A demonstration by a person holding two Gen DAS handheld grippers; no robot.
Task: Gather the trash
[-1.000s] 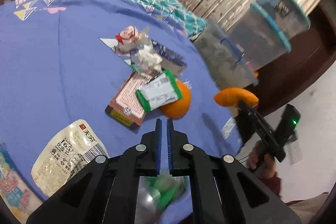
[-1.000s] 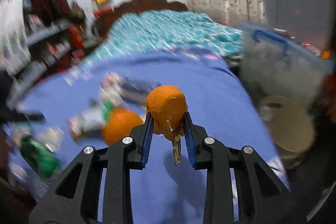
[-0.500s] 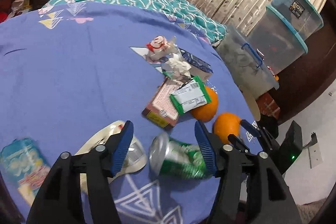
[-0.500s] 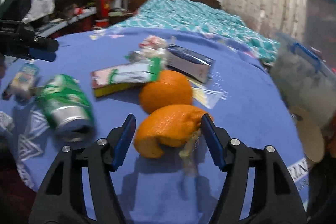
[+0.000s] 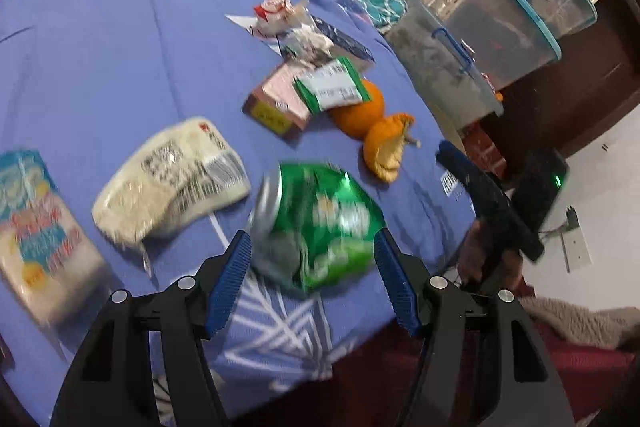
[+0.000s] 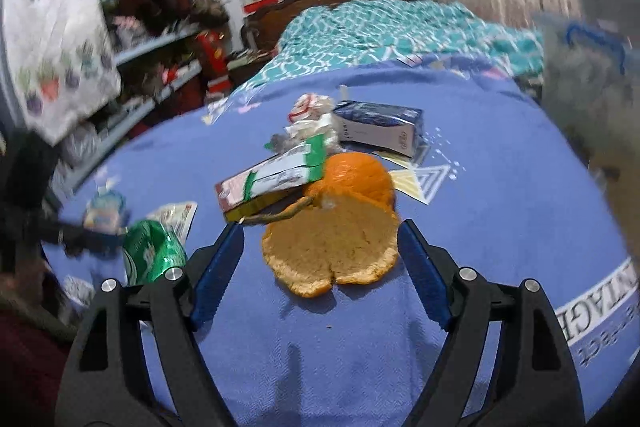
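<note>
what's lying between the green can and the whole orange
The torn orange peel, on the blue sheet between the green can and whole orange; clearest in the left wrist view.

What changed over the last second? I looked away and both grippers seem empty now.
The right gripper, jaws opening, let the orange peel go onto the blue bedspread. The left gripper opened and dropped the green can. The wrappers, box and whole orange stayed put.

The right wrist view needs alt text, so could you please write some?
An orange peel lies on a blue bedspread between the opening jaws of the right tool, untouched. Behind it sit a whole orange, wrappers and a crushed green can.
</note>
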